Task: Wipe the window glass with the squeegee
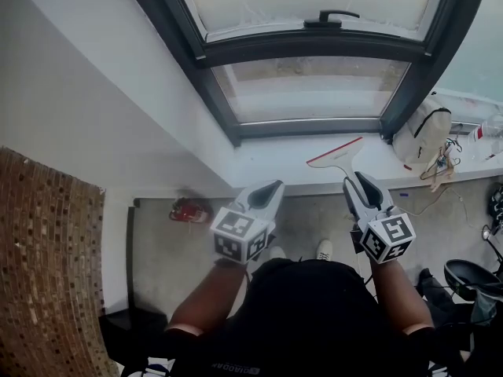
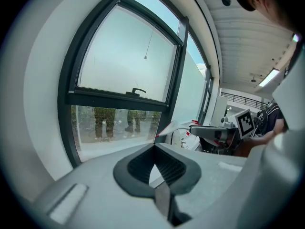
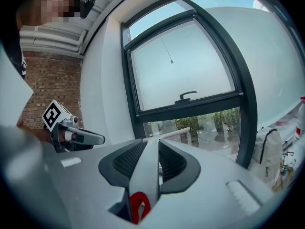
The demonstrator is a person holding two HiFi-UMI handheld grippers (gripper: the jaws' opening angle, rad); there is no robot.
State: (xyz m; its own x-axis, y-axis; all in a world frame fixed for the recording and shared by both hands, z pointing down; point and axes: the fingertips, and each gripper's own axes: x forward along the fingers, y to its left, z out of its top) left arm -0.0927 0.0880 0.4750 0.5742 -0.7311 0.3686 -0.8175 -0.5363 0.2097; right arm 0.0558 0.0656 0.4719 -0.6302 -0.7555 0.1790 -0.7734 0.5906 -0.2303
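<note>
The squeegee (image 1: pixel 336 155) has a white handle and a red-edged blade; it hovers over the white window sill (image 1: pixel 275 163), just below the lower glass pane (image 1: pixel 310 89). My right gripper (image 1: pixel 355 179) is shut on its handle. In the right gripper view the handle (image 3: pixel 145 175) runs between the jaws, and the blade (image 3: pixel 174 133) points at the window. My left gripper (image 1: pixel 269 187) hangs beside it to the left, shut with nothing in it, below the sill's edge. In the left gripper view its jaw tips (image 2: pixel 155 146) meet, and the squeegee (image 2: pixel 165 128) shows at the right.
A dark window frame with a handle (image 1: pixel 330 17) divides upper and lower panes. A white bag (image 1: pixel 424 132) and small clutter sit on the sill's right end. A red object (image 1: pixel 189 209) lies on the floor at left, beside a brick wall (image 1: pixel 47 265).
</note>
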